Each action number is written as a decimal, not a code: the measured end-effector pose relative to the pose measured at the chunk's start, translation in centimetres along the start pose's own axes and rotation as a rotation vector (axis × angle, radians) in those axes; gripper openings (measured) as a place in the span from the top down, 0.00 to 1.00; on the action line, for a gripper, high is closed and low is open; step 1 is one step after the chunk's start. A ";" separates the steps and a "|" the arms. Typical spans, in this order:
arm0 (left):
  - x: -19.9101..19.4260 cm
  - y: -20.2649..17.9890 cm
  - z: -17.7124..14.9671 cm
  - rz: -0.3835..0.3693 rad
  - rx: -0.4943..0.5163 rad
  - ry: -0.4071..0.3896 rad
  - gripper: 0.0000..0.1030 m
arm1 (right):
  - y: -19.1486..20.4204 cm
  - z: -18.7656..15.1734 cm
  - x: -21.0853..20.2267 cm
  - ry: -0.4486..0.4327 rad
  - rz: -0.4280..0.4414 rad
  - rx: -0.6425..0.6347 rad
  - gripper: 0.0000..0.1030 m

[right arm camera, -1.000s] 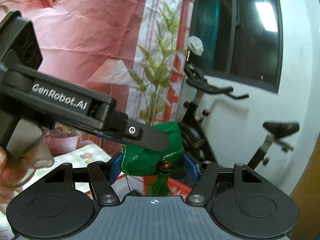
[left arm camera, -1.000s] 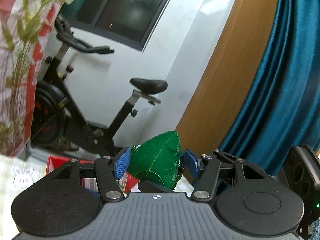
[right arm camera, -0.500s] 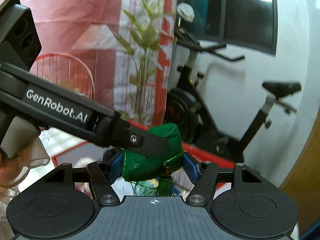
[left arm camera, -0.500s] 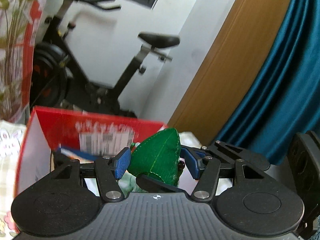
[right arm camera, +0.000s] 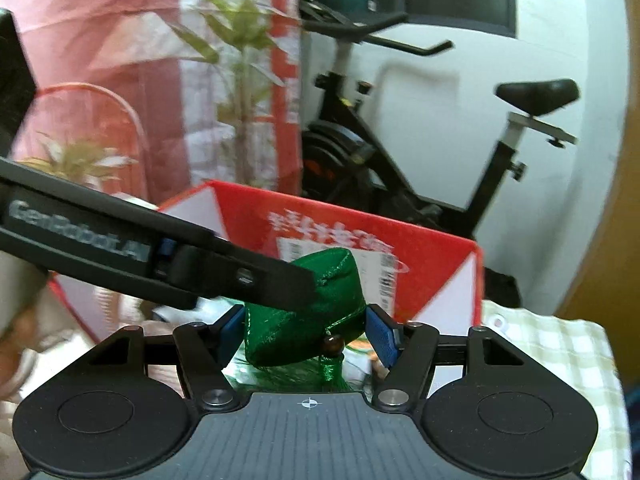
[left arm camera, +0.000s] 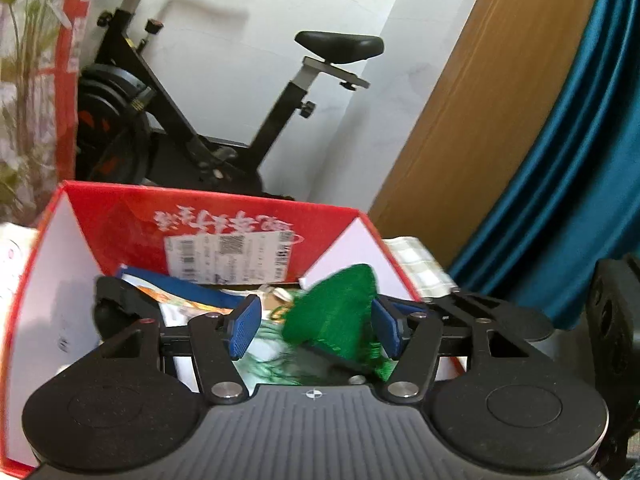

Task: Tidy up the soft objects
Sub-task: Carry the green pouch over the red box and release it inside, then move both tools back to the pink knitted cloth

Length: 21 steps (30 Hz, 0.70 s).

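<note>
1. A green satin pouch [right arm camera: 304,312], stitched into a pyramid shape with a brown bead [right arm camera: 333,345] and a green tassel [right arm camera: 330,368] hanging below it, sits between the blue pads of the right gripper [right arm camera: 308,336]. Its jaws look clamped on the pouch, a pad against each side.

2. The left gripper [left arm camera: 314,330] has its jaws apart. In its own view the pouch [left arm camera: 340,320] lies against its right-hand pad, while the left-hand pad [left arm camera: 242,330] stands clear with a gap between. From the right wrist view one black finger [right arm camera: 248,280] of the left gripper crosses over the pouch's top.

3. My reading: the right gripper bears the pouch, and the left one is either letting go or only steadying it, since soft fabric sags and twists.

4. Both grippers hang over the open red cardboard box [left arm camera: 224,216], which stands on a checked cloth [right arm camera: 552,344] on the tabletop. Inside lie packets, one with a blue edge [left arm camera: 180,284], and pale items too blurred to name.

5. The pouch hangs above the box's interior, not yet resting in it. Held there, it would fall among the contents once released.

6. The dangling tassel could catch on a finger as the pouch goes.
</note>
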<state>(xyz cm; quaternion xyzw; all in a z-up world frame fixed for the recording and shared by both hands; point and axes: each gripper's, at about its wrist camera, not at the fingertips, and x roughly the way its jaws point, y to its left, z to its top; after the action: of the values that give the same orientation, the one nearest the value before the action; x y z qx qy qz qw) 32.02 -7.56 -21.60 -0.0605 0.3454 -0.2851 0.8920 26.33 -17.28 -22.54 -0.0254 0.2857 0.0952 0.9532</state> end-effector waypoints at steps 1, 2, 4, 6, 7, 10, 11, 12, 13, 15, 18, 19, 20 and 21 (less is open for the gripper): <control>-0.3 0.0 0.1 0.011 0.012 -0.005 0.37 | -0.1 -0.1 0.0 0.001 -0.013 0.000 0.36; -0.6 0.0 0.2 0.021 0.021 -0.011 0.35 | -0.2 -0.2 0.0 -0.002 -0.026 0.001 0.34; -1.4 0.2 0.3 0.041 0.029 -0.027 0.30 | -0.4 -0.4 -0.2 -0.007 -0.050 0.005 0.31; -2.1 0.5 0.4 0.054 0.029 -0.038 0.28 | -0.5 -0.4 -0.6 -0.011 -0.057 0.015 0.29; -2.4 0.6 0.5 0.059 0.029 -0.040 0.27 | -0.5 -0.4 -0.8 -0.016 -0.057 0.019 0.28; -4.0 0.8 0.4 0.068 0.046 -0.048 0.27 | -0.4 -0.3 -1.8 -0.028 -0.048 0.032 0.27; -4.4 0.8 0.4 0.070 0.054 -0.050 0.27 | -0.4 -0.1 -2.2 -0.032 -0.043 0.036 0.27; -5.1 0.8 0.2 0.074 0.063 -0.054 0.27 | -0.3 -0.1 -2.6 -0.039 -0.037 0.042 0.27; -5.6 0.8 0.2 0.080 0.069 -0.059 0.27 | -0.1 0.0 -3.0 -0.044 -0.034 0.049 0.27; -7.1 1.0 -0.2 0.089 0.073 -0.069 0.27 | 0.1 -0.1 -3.9 -0.053 -0.029 0.063 0.27; -9.1 1.2 -0.8 0.100 0.072 -0.082 0.27 | 0.7 -0.3 -5.3 -0.064 -0.021 0.075 0.27; -9.9 1.3 -1.1 0.103 0.075 -0.086 0.27 | 0.9 -0.3 -5.7 -0.065 -0.019 0.075 0.26; -10.5 1.3 -1.4 0.108 0.078 -0.088 0.27 | 1.2 -0.4 -6.2 -0.067 -0.018 0.072 0.26; -11.2 1.4 -1.8 0.114 0.081 -0.091 0.27 | 1.6 -0.6 -6.7 -0.069 -0.016 0.067 0.26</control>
<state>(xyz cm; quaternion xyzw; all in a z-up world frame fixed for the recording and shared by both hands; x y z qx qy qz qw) 24.81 -0.03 -16.82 -0.0176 0.2955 -0.2447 0.9233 20.17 -16.90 -19.37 0.0075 0.2553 0.0788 0.9636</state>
